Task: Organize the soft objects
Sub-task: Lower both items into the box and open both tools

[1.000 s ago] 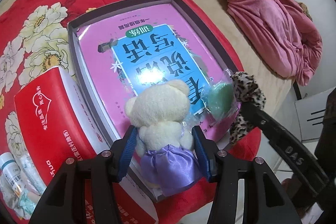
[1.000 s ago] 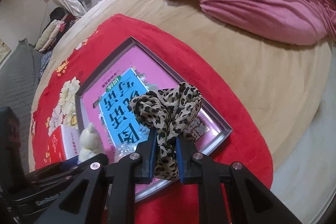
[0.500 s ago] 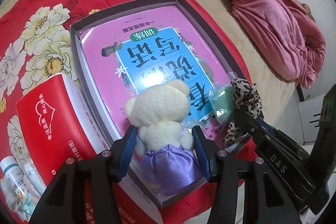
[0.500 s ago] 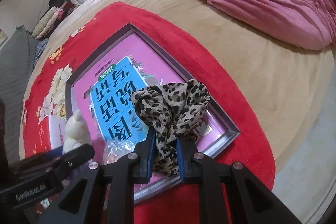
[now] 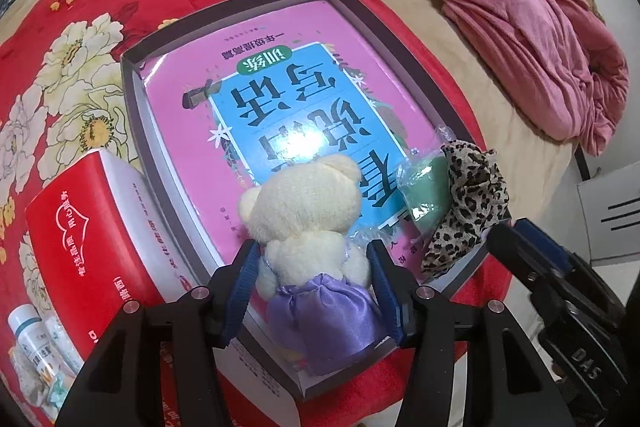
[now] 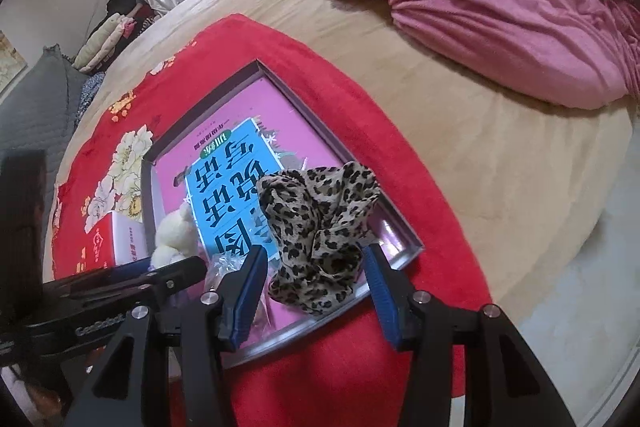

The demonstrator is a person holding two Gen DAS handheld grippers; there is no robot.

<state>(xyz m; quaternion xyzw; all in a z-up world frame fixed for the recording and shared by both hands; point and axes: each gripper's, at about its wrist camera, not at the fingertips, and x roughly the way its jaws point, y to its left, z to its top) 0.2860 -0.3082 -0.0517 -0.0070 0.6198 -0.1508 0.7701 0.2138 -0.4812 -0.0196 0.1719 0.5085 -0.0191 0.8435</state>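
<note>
A cream teddy bear (image 5: pixel 304 203) in a purple dress stands at the near end of a dark shallow box (image 5: pixel 224 7), on the pink and blue book (image 5: pixel 280 99) inside it. My left gripper (image 5: pixel 312 251) is shut on the bear's body. A leopard-print scarf (image 6: pixel 320 227) lies bunched on the box's near right corner, beside a green item in a clear bag (image 5: pixel 424 187). My right gripper (image 6: pixel 314 253) is opening its jaws; the scarf sits loosely between the blue pads (image 6: pixel 252 279), which no longer squeeze it. The bear (image 6: pixel 174 235) also shows at the left of the right wrist view.
The box rests on a red flowered blanket (image 5: pixel 100 27) on a tan bed. A red tissue box (image 5: pixel 80 227) stands against its left side, with small bottles (image 5: pixel 28 331) beyond. A rumpled pink quilt (image 6: pixel 480 7) fills the far right. The bed edge and floor (image 6: pixel 580 307) are at right.
The right jaws have spread apart and let go of the leopard scarf, which has loosened and settled onto the box corner. The left gripper and bear have stayed put.
</note>
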